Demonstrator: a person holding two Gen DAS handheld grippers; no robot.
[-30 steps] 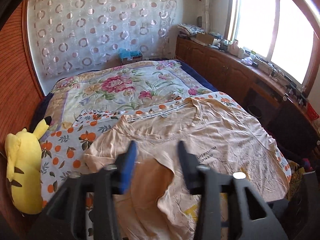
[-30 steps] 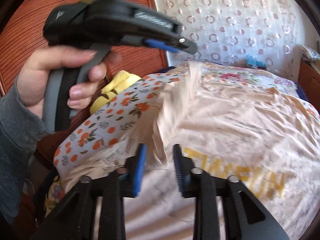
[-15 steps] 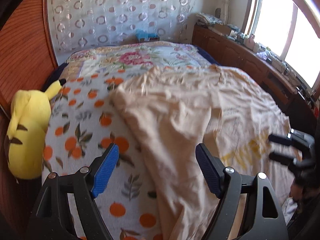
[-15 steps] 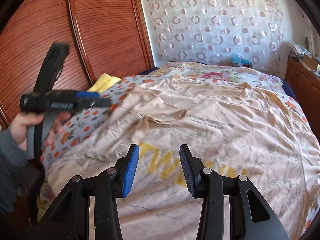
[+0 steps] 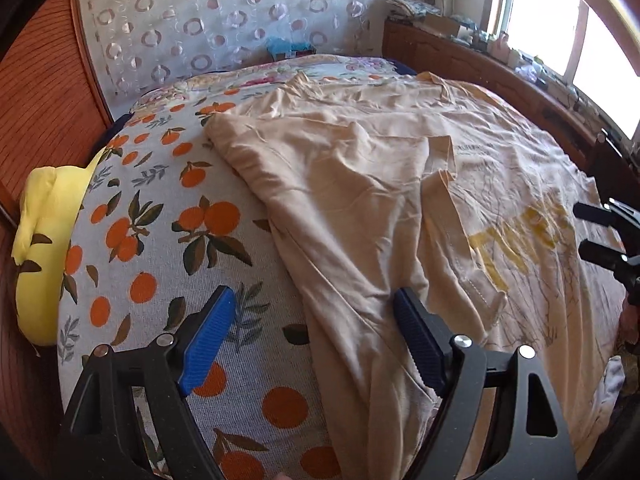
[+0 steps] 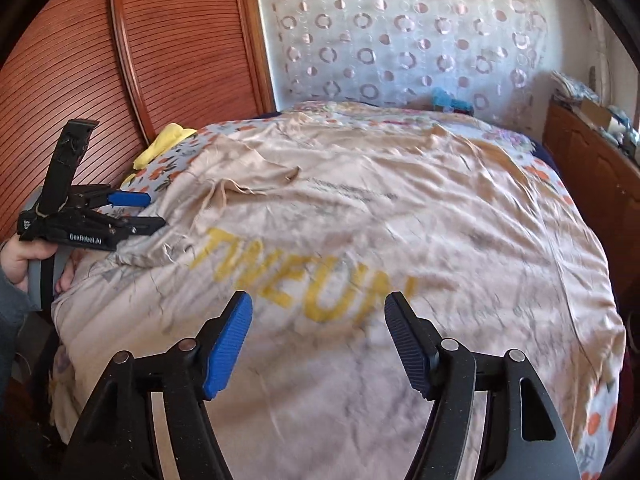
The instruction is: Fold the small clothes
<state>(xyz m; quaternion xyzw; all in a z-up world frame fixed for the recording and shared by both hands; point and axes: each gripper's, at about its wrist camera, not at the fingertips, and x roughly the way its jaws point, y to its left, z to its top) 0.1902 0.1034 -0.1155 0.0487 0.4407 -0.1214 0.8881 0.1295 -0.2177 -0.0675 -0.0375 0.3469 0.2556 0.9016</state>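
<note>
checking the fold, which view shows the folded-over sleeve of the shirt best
The left wrist view: the sleeve lies folded onto the shirt, sharp, its edges clear. The right wrist view shows the sleeve small, far left, partly blurred.

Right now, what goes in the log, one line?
step: first fold laid | left tongs: open, empty | right tongs: opening, empty | shirt: on bed

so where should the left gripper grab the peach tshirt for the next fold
Probably the folded long edge of the peach tshirt, where it lies doubled on the orange-print sheet. That ridge already sits between the fingers of the open left gripper; come straight down from above, one finger on the sheet side, one on the shirt.
</note>
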